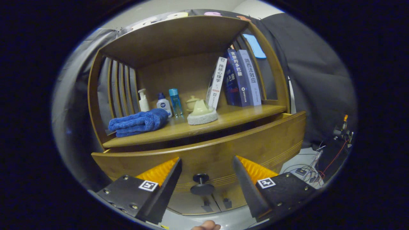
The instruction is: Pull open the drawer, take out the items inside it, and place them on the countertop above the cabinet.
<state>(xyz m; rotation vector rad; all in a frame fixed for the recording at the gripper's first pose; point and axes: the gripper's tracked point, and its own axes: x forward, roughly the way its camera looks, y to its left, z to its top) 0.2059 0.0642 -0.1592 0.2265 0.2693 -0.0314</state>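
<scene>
Fingers (pixel 174 167) of our gripper (pixel 207 166) stand wide apart, holding nothing — the round knob (pixel 201 185) sits between them. We see the wooden drawer (pixel 204 153) drawn partway out, contents hidden. Any further pull should run straight, level. Countertop (pixel 243 116) above: smooth wood bearing a plush blue towel (pixel 139 123) and felt-rimmed cream piece (pixel 202 113).

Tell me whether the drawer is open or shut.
Open partway: the drawer front stands forward of the cabinet, a dark gap behind it. The claw is open, its knob between the fingers.
</scene>
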